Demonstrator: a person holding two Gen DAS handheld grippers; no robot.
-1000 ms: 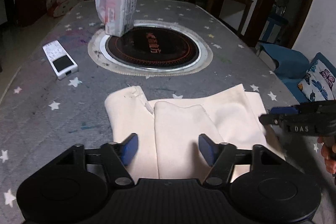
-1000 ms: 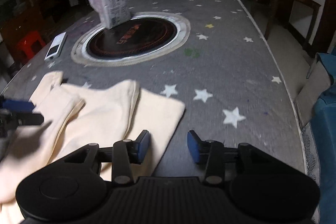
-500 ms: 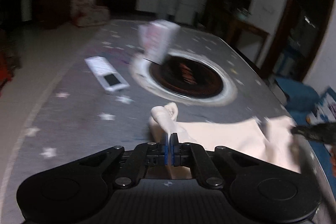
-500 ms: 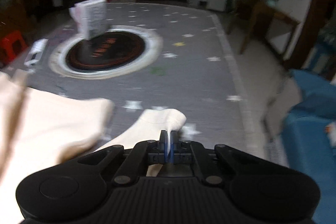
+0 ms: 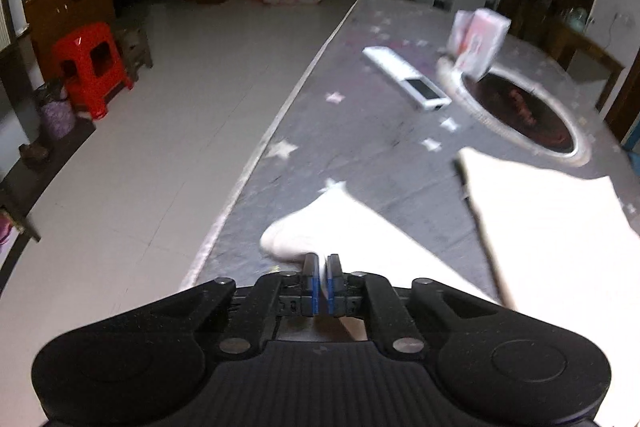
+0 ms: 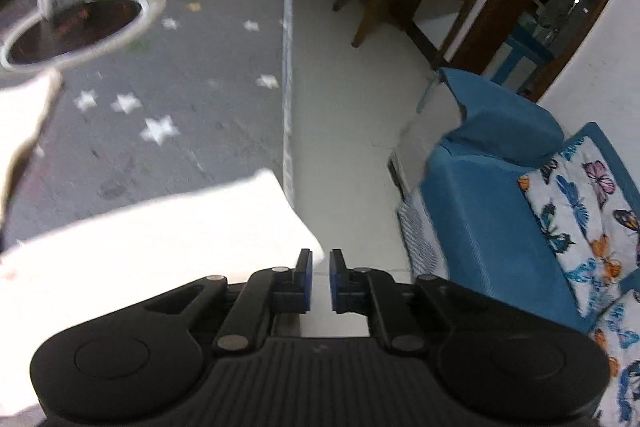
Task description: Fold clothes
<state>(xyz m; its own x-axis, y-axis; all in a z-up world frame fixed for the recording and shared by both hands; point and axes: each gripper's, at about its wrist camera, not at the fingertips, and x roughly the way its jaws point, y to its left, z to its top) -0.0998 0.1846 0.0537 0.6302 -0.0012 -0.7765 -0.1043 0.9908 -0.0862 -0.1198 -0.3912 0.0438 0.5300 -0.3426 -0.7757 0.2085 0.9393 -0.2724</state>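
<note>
Since the earlier frames we have swung both grippers outward, the left gripper (image 5: 323, 277) pinching the cream garment (image 5: 552, 227), the right gripper (image 6: 318, 279) fingers just parting beside its corner, cloth spread low over the worktop (image 5: 360, 131), folding barely begun.

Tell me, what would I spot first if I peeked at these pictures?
A big cream cloth stretched across the near end of the starry grey table. Left of the table, a bright red stool stands on the floor; to its right, a blue sofa with butterfly cushions.
</note>
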